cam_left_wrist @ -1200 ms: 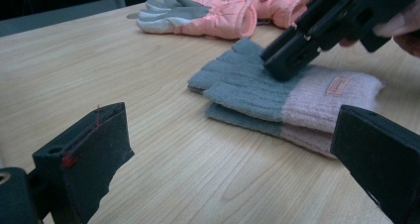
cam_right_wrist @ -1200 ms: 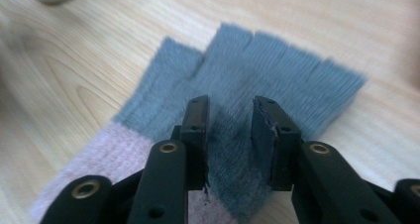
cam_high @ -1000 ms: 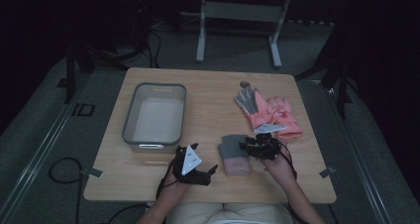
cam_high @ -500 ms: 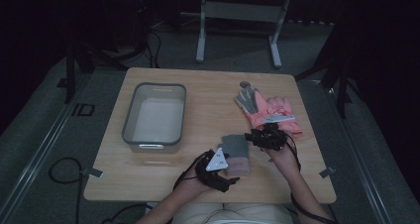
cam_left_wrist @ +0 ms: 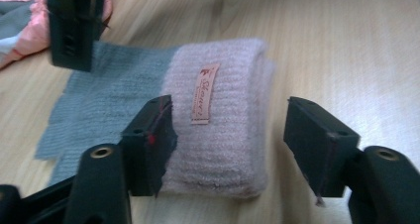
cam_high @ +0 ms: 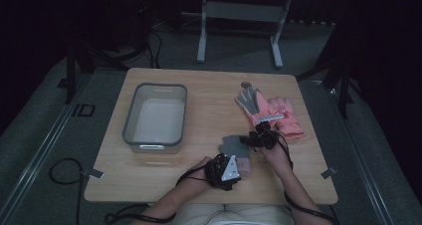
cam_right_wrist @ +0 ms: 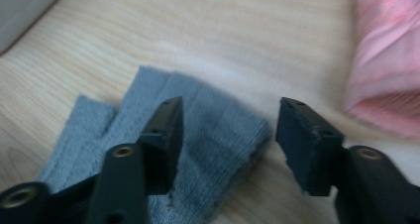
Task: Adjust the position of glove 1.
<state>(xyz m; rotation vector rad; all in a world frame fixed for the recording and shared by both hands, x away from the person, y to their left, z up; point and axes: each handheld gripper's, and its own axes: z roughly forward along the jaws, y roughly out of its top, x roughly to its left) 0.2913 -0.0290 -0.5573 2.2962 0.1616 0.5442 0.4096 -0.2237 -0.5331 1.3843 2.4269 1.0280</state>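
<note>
On the wooden table (cam_high: 199, 90), my left tongs (cam_left_wrist: 225, 144) have just been closing, jaws straddling the pink cuff of the grey-and-pink knitted glove (cam_left_wrist: 218, 130), not yet pressing. My right tongs (cam_right_wrist: 228, 144), just opening, hang over its grey fingers.

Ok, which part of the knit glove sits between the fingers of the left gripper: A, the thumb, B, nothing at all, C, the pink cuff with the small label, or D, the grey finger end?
C: in the left gripper view the pink cuff with its small label lies between the left gripper fingers, the grey part farther off.
</note>
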